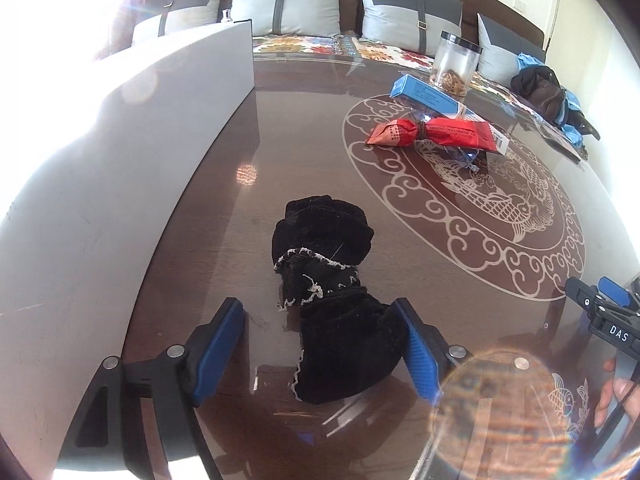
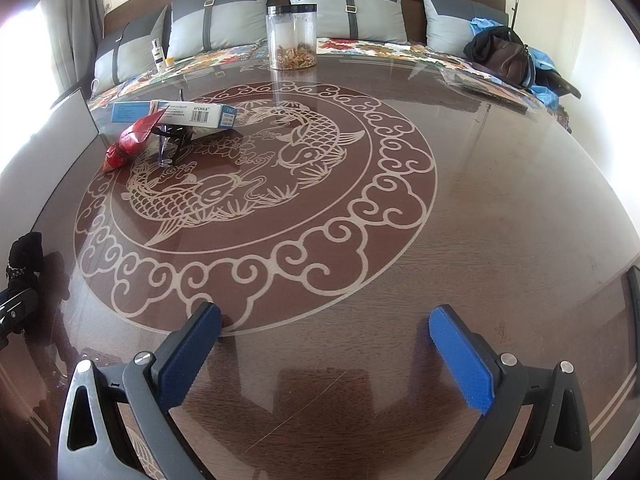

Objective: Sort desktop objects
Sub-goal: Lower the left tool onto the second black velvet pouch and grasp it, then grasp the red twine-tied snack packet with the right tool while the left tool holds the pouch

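The glossy brown table (image 2: 460, 208) with its pale fish medallion carries a clear black-lidded jar (image 2: 292, 36) holding brownish bits, a blue box (image 2: 176, 113) and a red packet (image 2: 130, 142). A black velvet pouch (image 1: 332, 312) lies between the left gripper (image 1: 320, 354)'s released jaws, beside a white panel (image 1: 120, 184). The right gripper (image 2: 326, 354)'s jaws gape over bare table.

Counter (image 2: 460, 208): glossy dark brown wood, pale koi-and-cloud medallion inlaid at centre.
Near left edge: black cloth bundle (image 1: 328, 300) with frayed white trim, lying flat.
On medallion: red packet (image 1: 436, 132), resting on a small clear wrapper, just beside blue box (image 1: 424, 94).
Far edge: clear jar (image 2: 292, 36), black lid, upright, brown contents at bottom.
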{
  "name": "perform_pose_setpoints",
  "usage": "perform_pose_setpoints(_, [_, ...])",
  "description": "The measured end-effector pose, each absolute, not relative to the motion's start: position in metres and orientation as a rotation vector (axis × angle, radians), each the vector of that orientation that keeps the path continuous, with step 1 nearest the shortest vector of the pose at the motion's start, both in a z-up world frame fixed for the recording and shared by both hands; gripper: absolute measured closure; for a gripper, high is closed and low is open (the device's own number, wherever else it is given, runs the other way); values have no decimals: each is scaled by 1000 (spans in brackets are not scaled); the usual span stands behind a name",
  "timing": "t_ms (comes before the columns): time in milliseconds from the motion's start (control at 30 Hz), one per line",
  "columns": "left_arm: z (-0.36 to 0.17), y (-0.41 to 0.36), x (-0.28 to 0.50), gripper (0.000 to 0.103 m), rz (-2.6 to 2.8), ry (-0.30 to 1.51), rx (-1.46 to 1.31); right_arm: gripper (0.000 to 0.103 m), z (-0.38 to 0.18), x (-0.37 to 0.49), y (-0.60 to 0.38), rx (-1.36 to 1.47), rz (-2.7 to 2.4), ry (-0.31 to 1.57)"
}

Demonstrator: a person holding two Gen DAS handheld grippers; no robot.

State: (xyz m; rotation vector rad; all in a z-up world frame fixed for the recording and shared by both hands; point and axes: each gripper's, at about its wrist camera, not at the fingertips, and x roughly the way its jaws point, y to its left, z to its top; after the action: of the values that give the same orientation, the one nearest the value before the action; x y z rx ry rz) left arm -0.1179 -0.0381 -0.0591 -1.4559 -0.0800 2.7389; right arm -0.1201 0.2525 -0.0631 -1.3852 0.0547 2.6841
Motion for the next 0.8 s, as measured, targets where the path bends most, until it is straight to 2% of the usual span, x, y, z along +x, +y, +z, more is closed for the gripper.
perform_pose_setpoints(100, [-59,-43,-121,29,2746,-127,-1445,2,-53,-125,232,-1424,2796,-55])
perform_pose_setpoints(233, [-58,-52,-126,41,2758,-167,-1430,2,-6,-152,156,-1356,3163,-477])
perform_pose_setpoints(333, [-57,-58,-125,41,2747,-213,-1425,7,15,-196,104,-1432,3278,-711])
perform_pose_setpoints(467, [-57,-58,-125,41,2750,-209,-1422,31,-3,-262,57,-1753,3119,-1014])
perform_pose_setpoints(533, [-58,-56,-125,41,2753,-191,-1422,33,-18,-282,47,-1816,3001,-1131])
perform_pose_setpoints(633, [-57,-57,-126,41,2747,-192,-1419,39,-37,-297,45,-1931,2885,-1153])
perform_pose_setpoints(667, [-57,-57,-126,42,2744,-197,-1417,54,-42,-299,48,-1974,2852,-1133])
perform_pose_setpoints(700, [-57,-57,-126,45,2739,-201,-1414,80,-46,-299,52,-2004,2826,-1107])
perform_pose_setpoints(733, [-57,-56,-125,52,2730,-202,-1409,84,-48,-297,56,-2019,2812,-1078])
perform_pose_setpoints(800, [-56,-51,-124,55,2711,-172,-1405,84,-46,-283,67,-1994,2866,-982])
